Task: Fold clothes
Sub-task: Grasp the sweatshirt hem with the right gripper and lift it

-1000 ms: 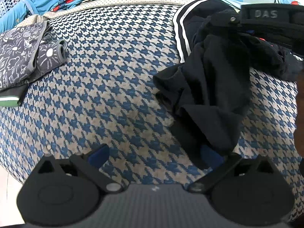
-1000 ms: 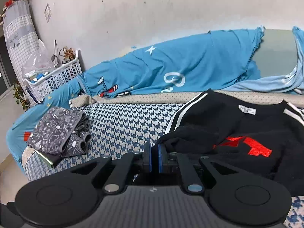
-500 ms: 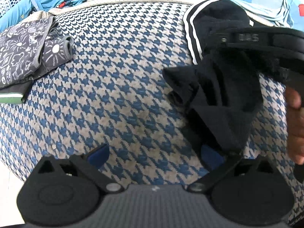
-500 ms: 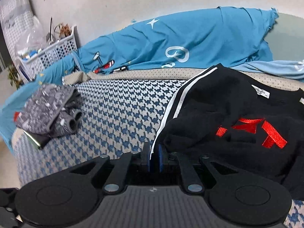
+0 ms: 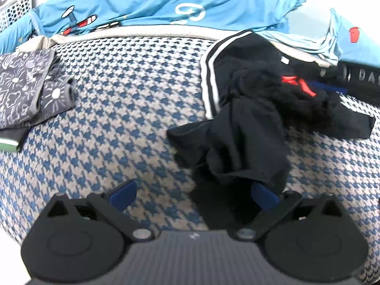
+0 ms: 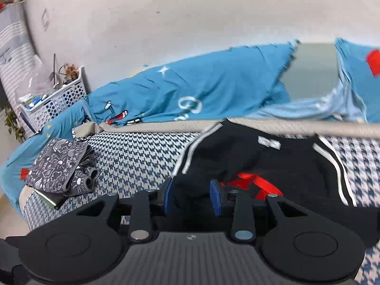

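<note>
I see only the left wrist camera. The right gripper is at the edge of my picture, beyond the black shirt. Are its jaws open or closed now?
Observer: Open. In the right wrist view the right gripper has just been opening its jaws. Fabric of the black shirt lies between the pads, which do not seem to press on it.
Operator: Does the shirt have stripes on the other shoulder also?
Observer: Yes, white stripes run down that far side as well.
</note>
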The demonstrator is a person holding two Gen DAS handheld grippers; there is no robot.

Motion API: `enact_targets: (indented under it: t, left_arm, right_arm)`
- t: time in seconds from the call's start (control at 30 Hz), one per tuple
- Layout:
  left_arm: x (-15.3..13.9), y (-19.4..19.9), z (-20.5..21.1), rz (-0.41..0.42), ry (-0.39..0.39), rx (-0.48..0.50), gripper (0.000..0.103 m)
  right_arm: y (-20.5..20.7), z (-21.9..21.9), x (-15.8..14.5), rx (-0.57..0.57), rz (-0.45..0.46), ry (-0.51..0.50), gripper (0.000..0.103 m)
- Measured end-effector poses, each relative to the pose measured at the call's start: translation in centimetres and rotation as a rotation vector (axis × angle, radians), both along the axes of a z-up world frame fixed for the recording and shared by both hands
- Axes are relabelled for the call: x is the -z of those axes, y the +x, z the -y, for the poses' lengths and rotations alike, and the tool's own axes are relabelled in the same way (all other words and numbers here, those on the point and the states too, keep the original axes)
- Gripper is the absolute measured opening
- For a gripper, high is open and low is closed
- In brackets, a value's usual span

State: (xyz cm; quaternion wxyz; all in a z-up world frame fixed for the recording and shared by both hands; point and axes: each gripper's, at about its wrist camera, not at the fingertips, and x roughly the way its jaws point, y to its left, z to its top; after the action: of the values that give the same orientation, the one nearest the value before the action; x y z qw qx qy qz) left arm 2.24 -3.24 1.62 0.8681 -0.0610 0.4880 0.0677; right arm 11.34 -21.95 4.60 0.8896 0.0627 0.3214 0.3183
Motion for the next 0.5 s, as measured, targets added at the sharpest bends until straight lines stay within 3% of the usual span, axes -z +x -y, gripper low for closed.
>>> enact_targets:
  t: [0.3,0.5]
  left_arm:
    - [-0.1,0.6,1.3,0.018,0.009,0.017,0.103]
    - [-0.4,0.8,2.2,0.032,0.008,0.039,0.103]
  right_arm:
    - [0.6,1.0,3.0,-0.01,-0.115,-0.065,0.035]
    - [2.0,2.1,4.7,0.068,-0.215,0.057,0.046]
